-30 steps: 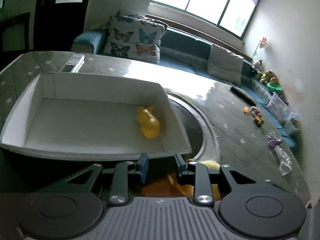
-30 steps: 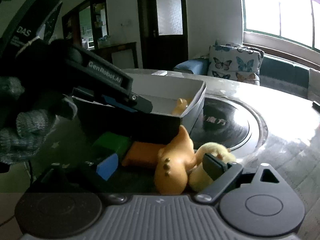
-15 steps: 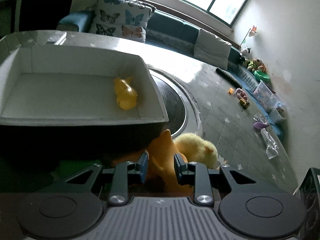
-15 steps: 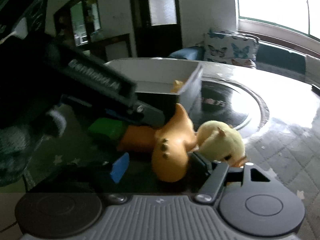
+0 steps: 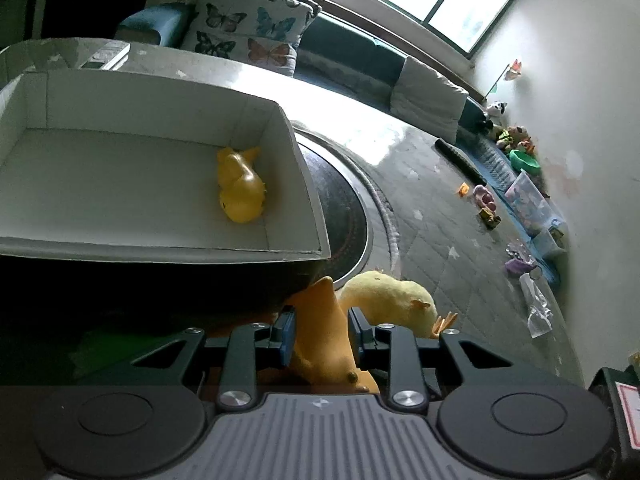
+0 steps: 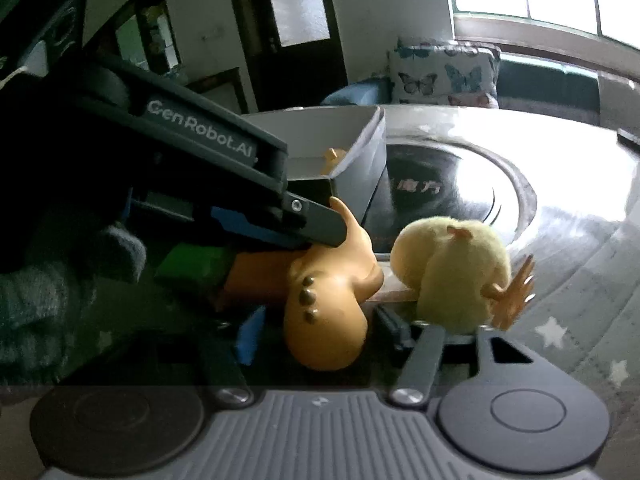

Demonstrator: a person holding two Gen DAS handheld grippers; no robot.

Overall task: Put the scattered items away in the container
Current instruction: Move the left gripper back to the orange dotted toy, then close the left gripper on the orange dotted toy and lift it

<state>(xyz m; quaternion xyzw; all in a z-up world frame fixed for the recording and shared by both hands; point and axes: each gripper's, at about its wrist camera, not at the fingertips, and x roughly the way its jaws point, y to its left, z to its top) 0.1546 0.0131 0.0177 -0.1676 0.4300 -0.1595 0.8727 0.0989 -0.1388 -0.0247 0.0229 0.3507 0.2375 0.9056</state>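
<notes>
Half a second on, the left gripper (image 5: 320, 330) has pushed further forward, so the orange dinosaur toy (image 5: 326, 336) now sits deeper between its fingers, which bracket the toy's neck closely without clearly clamping. Filling the upper left of the left wrist view, the white box (image 5: 296, 152) already holds a yellow rubber duck (image 5: 240, 188). Right of centre, the fluffy yellow chick (image 6: 448, 272) lies just beside the dinosaur. The right gripper (image 6: 316, 330) waits low in its frame, fingers apart either side of the dinosaur's body. The step in hand looks like grasping; next, the left fingers should close firmly, then lift over the box wall.
</notes>
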